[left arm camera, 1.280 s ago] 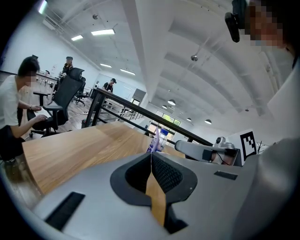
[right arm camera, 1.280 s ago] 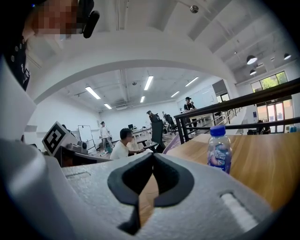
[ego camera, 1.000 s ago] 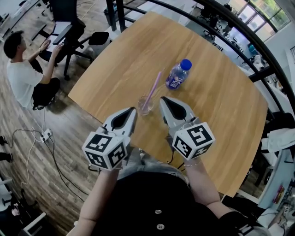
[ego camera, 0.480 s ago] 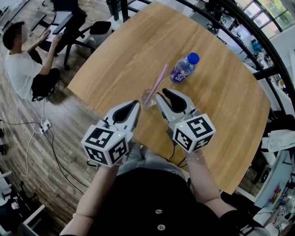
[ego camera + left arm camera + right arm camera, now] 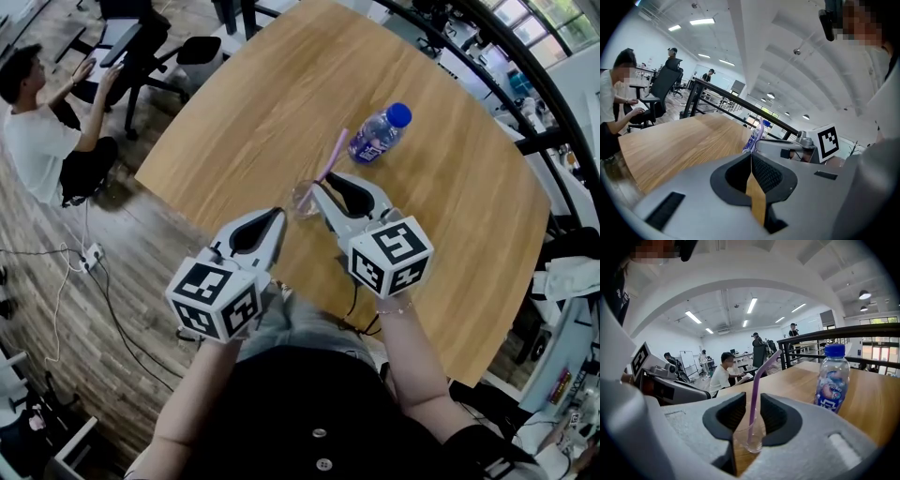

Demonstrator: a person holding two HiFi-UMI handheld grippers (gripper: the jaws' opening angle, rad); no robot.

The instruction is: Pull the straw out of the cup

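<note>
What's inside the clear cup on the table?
A purple straw leans in the cup, top sticking out. Nothing else shows; the right claw covers the cup's sides.

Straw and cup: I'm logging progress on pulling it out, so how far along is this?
Done: nothing yet; the straw stands in the cup. In hand: the right gripper is lined up on them, its jaws have just been opening, and straw and cup show in the gap, ungripped. The left gripper is shut and empty. To do: close on the straw and lift it out.
</note>
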